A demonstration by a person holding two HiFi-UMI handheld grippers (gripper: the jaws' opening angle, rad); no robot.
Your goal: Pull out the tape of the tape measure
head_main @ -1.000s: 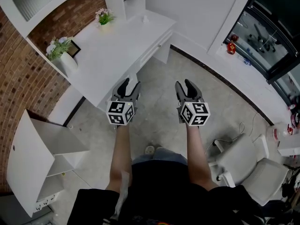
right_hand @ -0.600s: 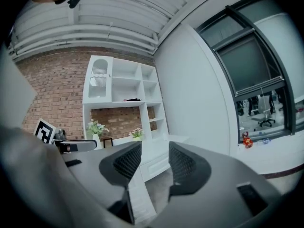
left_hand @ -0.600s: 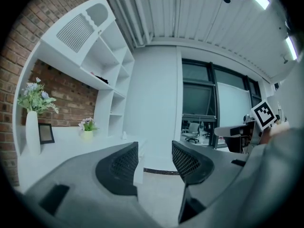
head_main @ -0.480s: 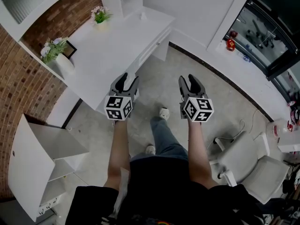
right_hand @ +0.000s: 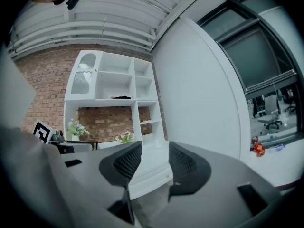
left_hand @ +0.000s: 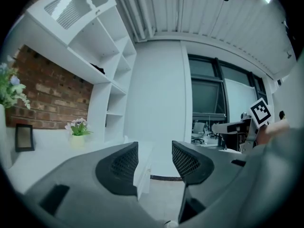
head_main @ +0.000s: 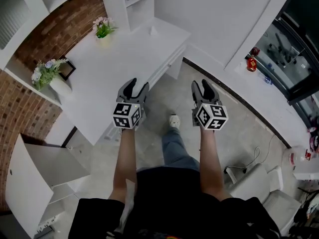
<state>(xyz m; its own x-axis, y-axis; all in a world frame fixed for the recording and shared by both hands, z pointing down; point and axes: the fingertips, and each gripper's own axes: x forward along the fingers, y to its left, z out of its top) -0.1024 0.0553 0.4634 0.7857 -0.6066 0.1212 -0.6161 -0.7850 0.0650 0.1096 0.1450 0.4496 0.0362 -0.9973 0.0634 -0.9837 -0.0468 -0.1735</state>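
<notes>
No tape measure shows in any view. In the head view my left gripper (head_main: 137, 86) and right gripper (head_main: 200, 83) are held side by side at chest height over the floor, just short of a white desk (head_main: 124, 54). Both stand open with nothing between the fingers. The left gripper view looks along its open jaws (left_hand: 155, 148) at the desk's end and a white wall. The right gripper view shows its open jaws (right_hand: 155, 148) before the desk and white shelves (right_hand: 114, 87). A small white thing (head_main: 151, 30) lies at the desk's far end, too small to identify.
On the desk stand a small flower pot (head_main: 102, 29), a white vase with flowers (head_main: 50, 76) and a picture frame (head_main: 66, 68). A low white shelf unit (head_main: 45, 168) sits at lower left. A white chair (head_main: 259, 183) is at lower right. The person's foot (head_main: 173, 121) is forward on the floor.
The person has stepped forward toward the desk, one leg now ahead. Both grippers stay level and open, now nearer the desk's edge.
</notes>
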